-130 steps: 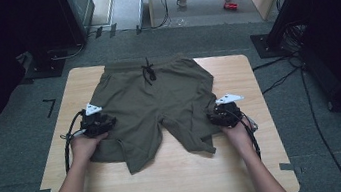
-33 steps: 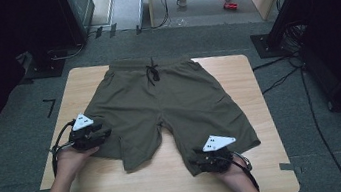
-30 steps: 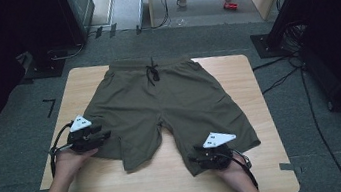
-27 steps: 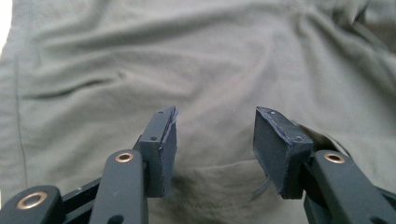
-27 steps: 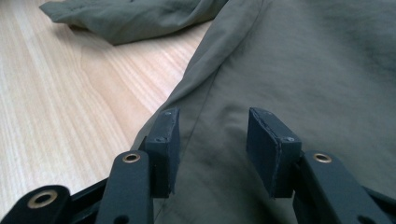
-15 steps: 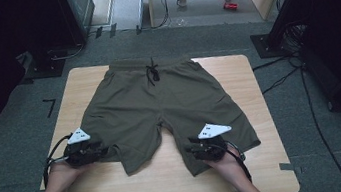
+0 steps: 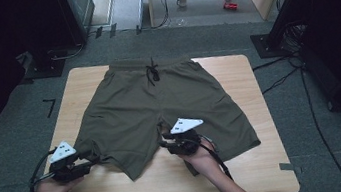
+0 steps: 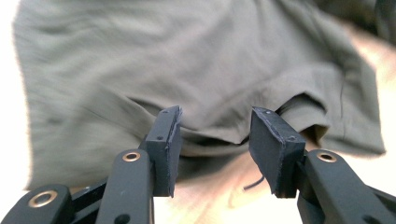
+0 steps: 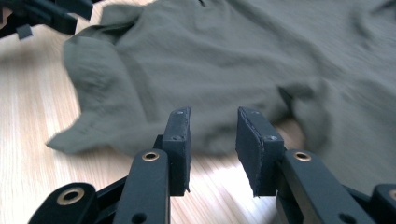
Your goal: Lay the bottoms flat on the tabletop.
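Olive drawstring shorts (image 7: 155,108) lie flat on the wooden table (image 7: 249,165), waistband at the far side. My left gripper (image 7: 88,163) points at the outer hem corner of the left leg. Its jaws have narrowed a little but stand open before the hem (image 8: 215,147), with no cloth between the pads. My right gripper (image 7: 165,146) is at the inner edge of the right leg, near the crotch. Its jaws have just been closing and stand open in front of the cloth edge (image 9: 140,135), pressing on nothing. The left gripper (image 9: 37,14) also shows far off in the right gripper view.
Bare wood runs along the near edge and both sides of the table. Grey carpet surrounds it, with black stands at the left (image 7: 48,67) and right (image 7: 272,44), cables (image 7: 286,74) on the floor and a mug (image 7: 181,1) far back.
The left gripper slid toward the near edge along the left leg to its hem. The right gripper moved left from the right leg's hem to its inner edge.
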A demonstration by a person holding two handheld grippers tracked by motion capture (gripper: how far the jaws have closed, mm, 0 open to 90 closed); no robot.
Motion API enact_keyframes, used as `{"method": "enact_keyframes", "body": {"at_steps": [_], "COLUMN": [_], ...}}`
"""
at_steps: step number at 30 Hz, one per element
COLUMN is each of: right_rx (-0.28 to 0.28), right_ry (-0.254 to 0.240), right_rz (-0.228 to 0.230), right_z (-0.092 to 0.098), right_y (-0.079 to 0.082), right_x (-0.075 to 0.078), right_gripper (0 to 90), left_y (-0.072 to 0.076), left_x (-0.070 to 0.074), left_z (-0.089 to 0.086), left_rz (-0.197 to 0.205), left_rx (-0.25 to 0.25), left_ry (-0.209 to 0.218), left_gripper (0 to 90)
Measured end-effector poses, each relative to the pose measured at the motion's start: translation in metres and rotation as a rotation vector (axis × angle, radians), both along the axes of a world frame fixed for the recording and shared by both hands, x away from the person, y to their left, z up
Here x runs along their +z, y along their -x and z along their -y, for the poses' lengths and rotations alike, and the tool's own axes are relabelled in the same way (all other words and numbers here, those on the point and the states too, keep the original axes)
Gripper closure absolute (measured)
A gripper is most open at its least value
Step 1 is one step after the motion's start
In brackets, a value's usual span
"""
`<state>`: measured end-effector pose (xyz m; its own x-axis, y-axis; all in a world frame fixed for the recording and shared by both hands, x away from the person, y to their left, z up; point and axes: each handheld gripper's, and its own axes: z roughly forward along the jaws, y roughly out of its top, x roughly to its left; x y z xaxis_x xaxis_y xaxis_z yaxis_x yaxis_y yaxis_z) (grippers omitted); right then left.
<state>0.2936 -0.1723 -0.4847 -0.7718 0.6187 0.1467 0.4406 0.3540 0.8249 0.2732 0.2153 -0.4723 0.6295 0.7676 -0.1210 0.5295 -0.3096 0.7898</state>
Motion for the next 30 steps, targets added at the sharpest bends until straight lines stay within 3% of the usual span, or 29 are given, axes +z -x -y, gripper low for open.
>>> {"method": "enact_keyframes", "body": {"at_steps": [3, 8, 13, 18, 20, 24, 30], "right_rx": [0.019, 0.018, 0.014, 0.031, 0.037, 0.070, 0.139], "right_ry": [0.001, 0.009, 0.018, 0.046, 0.058, 0.069, 0.083], "right_rz": [-0.014, -0.028, -0.051, -0.049, -0.060, -0.087, -0.088], "right_z": [-0.015, -0.035, -0.051, -0.070, -0.076, -0.084, -0.088], "right_y": [-0.007, -0.022, -0.034, -0.036, -0.036, -0.032, -0.014], "right_x": [-0.001, -0.009, -0.019, -0.025, -0.028, -0.034, -0.034], "right_gripper": [67.6, 71.0, 71.3, 73.2, 73.9, 72.4, 66.2], "left_y": [-0.011, -0.041, -0.071, -0.090, -0.091, -0.085, -0.058], "left_x": [0.004, 0.002, -0.009, -0.024, -0.029, -0.030, -0.032], "left_z": [-0.008, -0.020, -0.029, -0.031, -0.032, -0.035, -0.036], "left_rz": [0.002, -0.028, -0.065, -0.100, -0.119, -0.133, -0.113], "left_rx": [0.053, 0.115, 0.169, 0.179, 0.172, 0.123, 0.029], "left_ry": [0.017, -0.022, -0.059, -0.107, -0.118, -0.100, -0.110], "left_gripper": [55.2, 70.7, 79.2, 83.1, 84.2, 84.1, 78.0]}}
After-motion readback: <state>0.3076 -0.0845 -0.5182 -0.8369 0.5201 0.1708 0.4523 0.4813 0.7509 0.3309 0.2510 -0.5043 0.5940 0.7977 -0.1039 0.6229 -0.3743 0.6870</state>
